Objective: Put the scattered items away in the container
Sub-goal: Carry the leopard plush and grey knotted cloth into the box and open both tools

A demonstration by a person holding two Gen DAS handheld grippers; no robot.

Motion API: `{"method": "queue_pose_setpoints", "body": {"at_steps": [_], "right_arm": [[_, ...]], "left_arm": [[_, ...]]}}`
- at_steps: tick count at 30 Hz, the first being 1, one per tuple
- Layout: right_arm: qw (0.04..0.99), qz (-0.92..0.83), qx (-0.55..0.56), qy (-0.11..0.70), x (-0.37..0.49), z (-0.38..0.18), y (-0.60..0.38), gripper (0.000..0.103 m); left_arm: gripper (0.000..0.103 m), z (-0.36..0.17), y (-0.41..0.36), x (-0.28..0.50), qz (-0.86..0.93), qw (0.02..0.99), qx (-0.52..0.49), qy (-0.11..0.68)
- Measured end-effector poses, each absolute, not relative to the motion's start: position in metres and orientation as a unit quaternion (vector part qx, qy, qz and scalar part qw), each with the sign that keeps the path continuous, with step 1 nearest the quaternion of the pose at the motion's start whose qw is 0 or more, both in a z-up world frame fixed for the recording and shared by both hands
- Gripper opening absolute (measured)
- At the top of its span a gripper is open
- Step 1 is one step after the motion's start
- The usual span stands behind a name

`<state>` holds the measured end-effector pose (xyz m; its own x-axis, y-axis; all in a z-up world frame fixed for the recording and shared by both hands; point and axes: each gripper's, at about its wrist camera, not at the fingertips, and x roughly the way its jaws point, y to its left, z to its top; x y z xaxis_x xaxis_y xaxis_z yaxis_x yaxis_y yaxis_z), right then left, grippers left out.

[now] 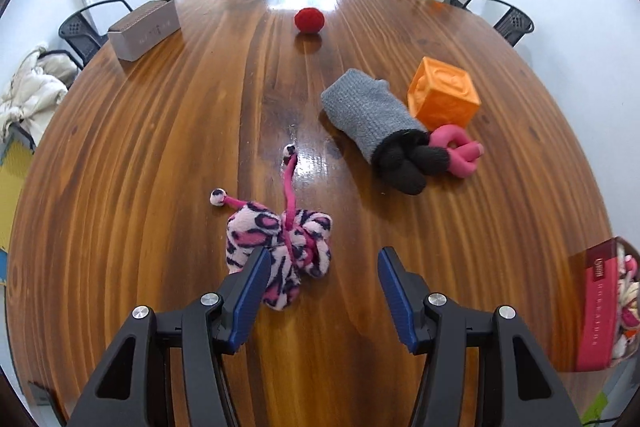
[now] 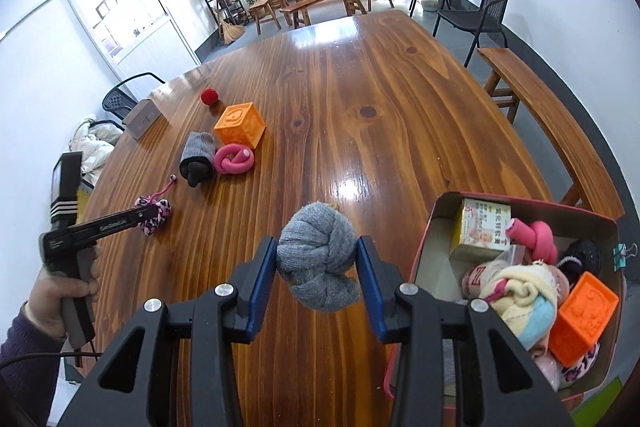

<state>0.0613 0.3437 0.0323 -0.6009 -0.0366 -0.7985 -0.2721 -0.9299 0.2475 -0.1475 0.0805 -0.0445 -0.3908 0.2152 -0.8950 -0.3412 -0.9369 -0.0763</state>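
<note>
At frame centre the right tool (image 2: 317,261) grips a grey sock ball (image 2: 318,259) left of the box (image 2: 440,211) at lower right, while the left tool (image 1: 323,269) stands wide over a plush toy (image 1: 280,247) on the table (image 1: 160,147).

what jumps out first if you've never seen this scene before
The right gripper is shut on a rolled grey sock above the wooden table, just left of the box crammed with toys. The left gripper hangs open over a pink leopard-print plush.
</note>
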Motion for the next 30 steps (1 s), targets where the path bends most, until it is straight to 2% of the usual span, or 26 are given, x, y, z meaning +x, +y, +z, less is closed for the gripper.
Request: {"method": "queue_pose_setpoints", "body": {"at_steps": [2,9,13,20,21,23,24,30], "right_arm": [[0.071,0.875,-0.445,0.175,0.06,0.032,0.34,0.044],[0.078,0.874,-0.447,0.172,0.056,0.035,0.327,0.044],[0.075,0.873,-0.45,0.172,0.052,0.035,0.324,0.044],[0.062,0.874,-0.452,0.169,0.046,0.035,0.318,0.044],[0.06,0.873,-0.453,0.17,0.046,0.035,0.317,0.044],[0.059,0.874,-0.454,0.166,0.047,0.036,0.316,0.044],[0.058,0.874,-0.454,0.165,0.047,0.036,0.316,0.044],[0.061,0.876,-0.449,0.167,0.059,0.041,0.322,0.044]], "left_arm": [[0.058,-0.044,0.083,-0.155,0.84,0.167,-0.51,0.082],[0.058,-0.052,0.066,-0.179,0.838,0.149,-0.518,0.083],[0.062,-0.065,0.058,-0.179,0.832,0.136,-0.528,0.098],[0.062,-0.076,0.045,-0.184,0.832,0.132,-0.536,0.057],[0.06,-0.075,0.045,-0.186,0.833,0.131,-0.534,0.053],[0.043,-0.072,0.047,-0.186,0.836,0.13,-0.531,0.047],[0.038,-0.071,0.046,-0.187,0.835,0.129,-0.533,0.045],[0.038,-0.054,0.05,-0.169,0.836,0.146,-0.529,0.023]]}}
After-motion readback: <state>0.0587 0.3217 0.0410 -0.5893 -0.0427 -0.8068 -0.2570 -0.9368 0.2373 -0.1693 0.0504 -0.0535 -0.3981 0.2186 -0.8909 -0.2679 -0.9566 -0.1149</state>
